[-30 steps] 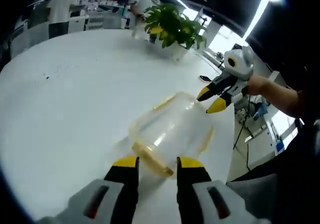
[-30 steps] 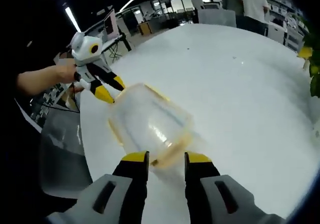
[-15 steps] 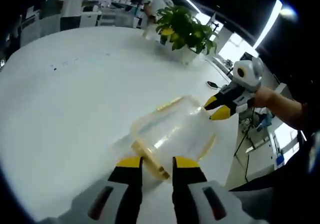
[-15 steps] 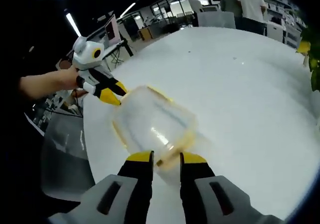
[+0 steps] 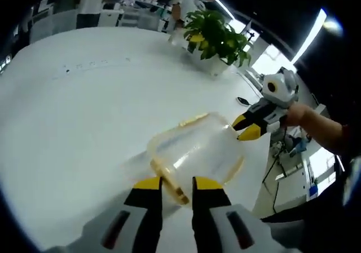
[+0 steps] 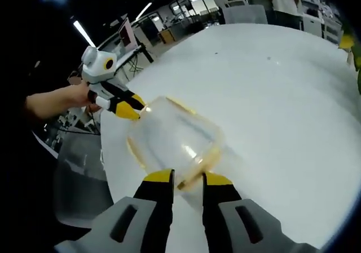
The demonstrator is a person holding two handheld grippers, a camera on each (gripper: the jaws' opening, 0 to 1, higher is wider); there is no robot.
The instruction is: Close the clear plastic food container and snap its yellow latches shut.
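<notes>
A clear plastic container point(image 5: 197, 149) with yellow latches lies on its side on the white round table point(image 5: 84, 112), near the table's edge. In the left gripper view my left gripper point(image 5: 177, 184) is shut on the near yellow latch point(image 5: 163, 171). My right gripper point(image 5: 243, 128), held by a hand, meets the container's far end. In the right gripper view the container point(image 6: 175, 137) lies just ahead, and my right gripper point(image 6: 188, 178) is shut on the yellow latch point(image 6: 194, 167) at this end. My left gripper point(image 6: 134, 109) touches the opposite end.
A potted green plant point(image 5: 211, 36) stands at the table's far side, with a small dark object point(image 5: 241, 101) on the table near it. People stand beyond the table. A grey chair point(image 6: 79, 174) sits just off the table's edge.
Both grippers' jaws have narrowed onto the yellow latches at opposite ends of the container. The container has barely shifted.
</notes>
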